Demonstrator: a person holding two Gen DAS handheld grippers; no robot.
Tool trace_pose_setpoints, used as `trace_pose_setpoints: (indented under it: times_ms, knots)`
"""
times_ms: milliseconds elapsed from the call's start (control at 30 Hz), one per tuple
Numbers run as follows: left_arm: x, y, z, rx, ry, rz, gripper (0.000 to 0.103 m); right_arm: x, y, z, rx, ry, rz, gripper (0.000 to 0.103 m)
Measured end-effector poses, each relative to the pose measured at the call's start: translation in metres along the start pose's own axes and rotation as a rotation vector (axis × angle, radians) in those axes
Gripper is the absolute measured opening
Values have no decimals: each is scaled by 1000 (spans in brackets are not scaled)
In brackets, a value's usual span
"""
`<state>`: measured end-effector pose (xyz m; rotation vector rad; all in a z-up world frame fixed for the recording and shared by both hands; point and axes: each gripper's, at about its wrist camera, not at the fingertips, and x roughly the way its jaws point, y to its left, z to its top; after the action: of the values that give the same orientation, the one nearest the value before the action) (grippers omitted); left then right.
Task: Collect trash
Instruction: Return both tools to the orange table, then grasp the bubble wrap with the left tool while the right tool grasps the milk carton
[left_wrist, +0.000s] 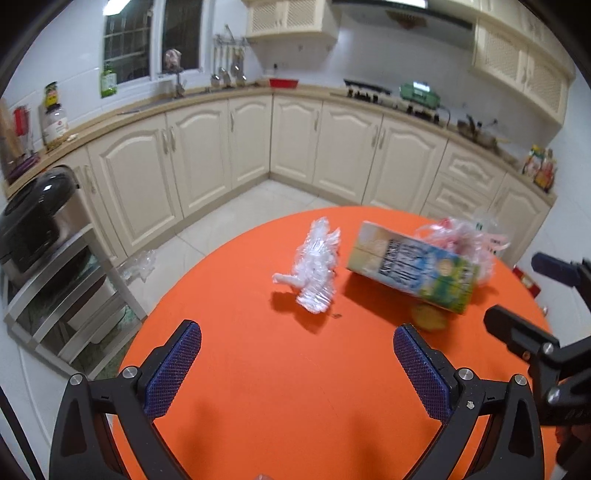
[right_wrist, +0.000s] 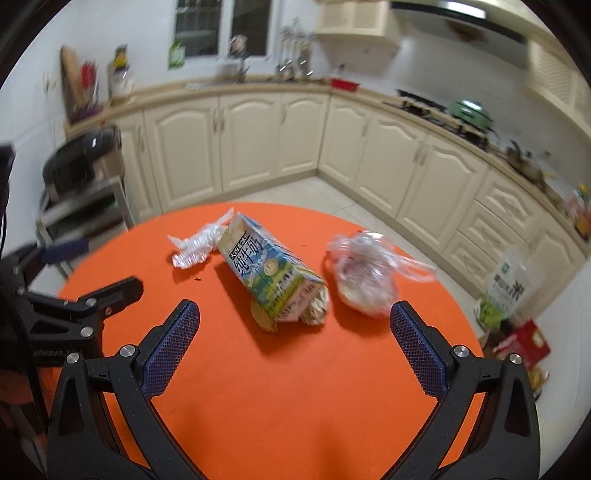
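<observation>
Progress: nothing collected | left gripper (left_wrist: 297, 354) and right gripper (right_wrist: 294, 328) both wide apart, empty | milk carton (right_wrist: 269, 277) at 12, crumpled wrap (right_wrist: 195, 245) at 11, plastic bag (right_wrist: 364, 273) at 1, all lying on table (right_wrist: 288, 387)

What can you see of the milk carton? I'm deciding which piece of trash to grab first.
The milk carton is a printed paperboard box, blue, green and cream with large lettering. It lies on its side on the orange table, its near end propped on crumpled scraps, one yellowish, one pale. Clear crumpled plastic lies at its far end, a filled plastic bag beside it. Neither pair of tongs touches it.
</observation>
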<state>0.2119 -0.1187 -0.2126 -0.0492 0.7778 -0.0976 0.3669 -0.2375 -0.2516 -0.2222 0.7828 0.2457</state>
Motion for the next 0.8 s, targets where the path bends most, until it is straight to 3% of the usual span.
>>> trace_pose_setpoints:
  times_ms: [333, 433, 500, 533, 567, 600, 633, 700, 800]
  knots:
    - [120, -12, 98, 106, 102, 3, 102, 73, 9, 20, -176, 77, 45, 102]
    - [147, -11, 115, 111, 122, 3, 97, 89, 11, 21, -216, 111, 64, 93]
    - [165, -11, 122, 121, 152, -8, 80, 96, 12, 22, -233, 127, 83, 77]
    - [169, -12, 126, 123, 145, -12, 79, 99, 11, 22, -233, 130, 106, 70]
    - [173, -12, 132, 124, 135, -21, 67, 101, 10, 23, -232, 131, 118, 52]
    - [176, -11, 134, 122, 128, -23, 58, 102, 11, 22, -232, 133, 122, 44]
    - [179, -9, 135, 115, 119, -26, 52, 101, 10, 22, -232, 128, 126, 42]
    - [184, -5, 139, 97, 117, -42, 25, 99, 7, 19, -211, 125, 163, 39]
    - [181, 2, 129, 74, 113, -71, 18, 90, 3, 14, -176, 109, 191, 38]
